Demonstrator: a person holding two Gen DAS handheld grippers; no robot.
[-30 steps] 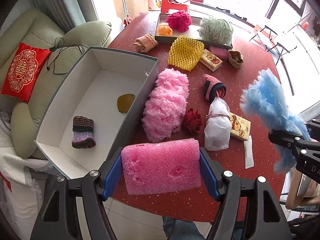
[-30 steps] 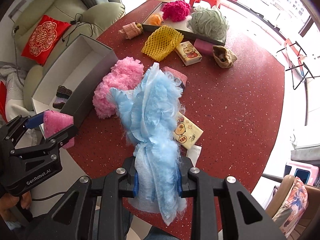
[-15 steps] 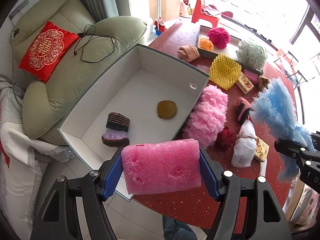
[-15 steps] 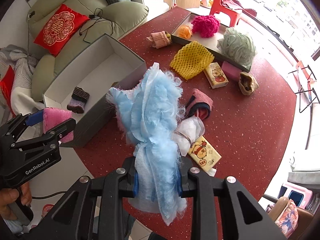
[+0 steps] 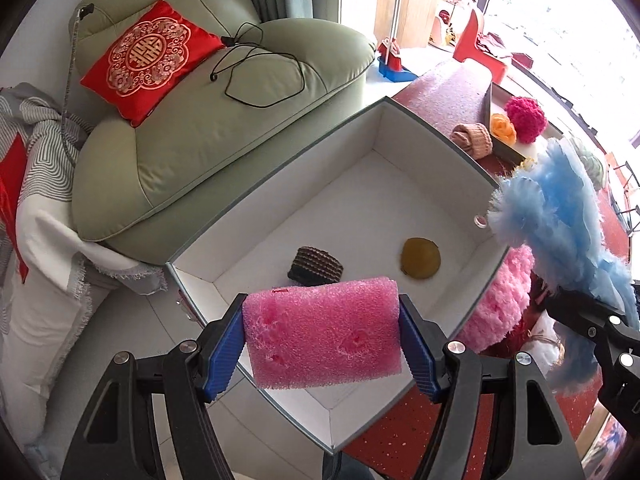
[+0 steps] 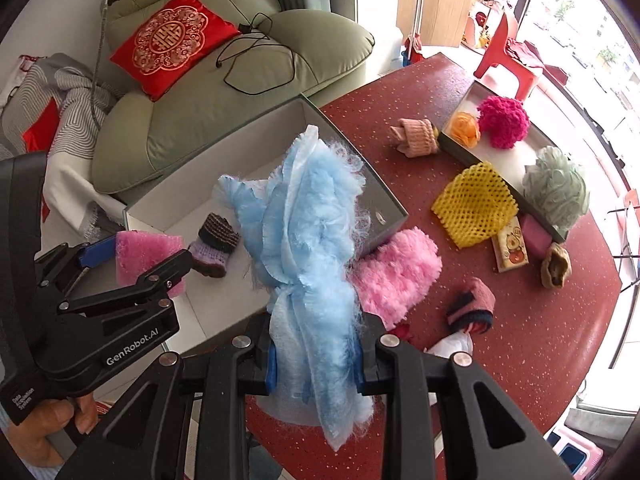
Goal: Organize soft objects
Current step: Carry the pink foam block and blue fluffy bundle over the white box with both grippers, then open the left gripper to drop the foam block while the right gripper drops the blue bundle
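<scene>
Partly done, by the look of it: already inside the white box (image 5: 400,184), a knitted sock (image 5: 316,266) and a small brown round piece (image 5: 421,258). Left tongs (image 5: 322,346) clamped on a pink foam block (image 5: 322,344) above the box's near end; right tongs (image 6: 316,364) shut on a blue fluffy bundle (image 6: 304,232) over its rim. Still loose on the red speckled tabletop (image 6: 520,320): pink fluffy piece (image 6: 394,268), yellow net (image 6: 474,204), rolled socks. Green sofa (image 5: 224,120) with red cushion (image 5: 150,54) beyond.

Porous pink foam block (image 5: 322,334), fluffy blue fabric (image 6: 308,232), speckled glossy red table (image 6: 532,320).
</scene>
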